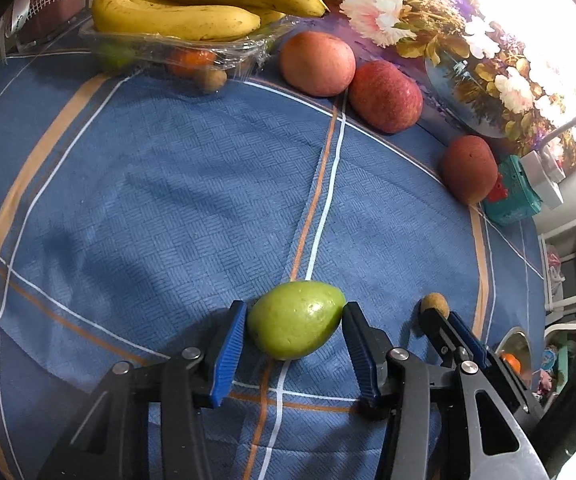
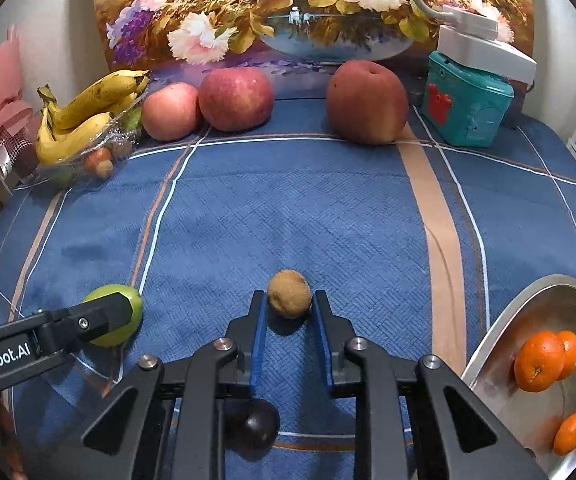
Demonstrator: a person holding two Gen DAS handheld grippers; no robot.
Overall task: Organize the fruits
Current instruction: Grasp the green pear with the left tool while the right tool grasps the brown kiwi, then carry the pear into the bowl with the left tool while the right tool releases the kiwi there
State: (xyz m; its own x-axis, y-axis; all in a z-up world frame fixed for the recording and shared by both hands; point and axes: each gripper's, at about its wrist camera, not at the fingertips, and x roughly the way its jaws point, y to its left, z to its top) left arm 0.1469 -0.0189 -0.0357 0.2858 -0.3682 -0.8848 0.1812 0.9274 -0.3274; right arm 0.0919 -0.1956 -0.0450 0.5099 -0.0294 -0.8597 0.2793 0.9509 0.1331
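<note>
- Closest to the left wrist camera, the left gripper [image 1: 295,320] has its blue pads [image 1: 230,344] pressed on either flank of a green fruit [image 1: 295,320], narrowed to about the fruit's width; the fruit sits on the blue checked cloth [image 1: 168,200].
- Just beside it, the right gripper [image 2: 289,304] is clamped on a small brown fruit [image 2: 289,294], its fingertips touching both sides, and the fruit appears to rest on the cloth too.
- Both pickups look to be at the grasp stage: fruit gripped, not yet lifted.
- A metal bowl [image 2: 535,300] at the right edge already holds three oranges [image 2: 539,360], so it seems the likely destination; that is a judgement.
- Next move calls for lifting each fruit clear of the cloth without squeezing harder, then carrying it across to the bowl.
- A dark round object [image 2: 254,424] lies under the right gripper's body; what it is cannot be told.
- Apples [image 2: 234,98], bananas [image 2: 84,120] and a plastic tray [image 1: 184,46] sit well apart at the far edge.
</note>
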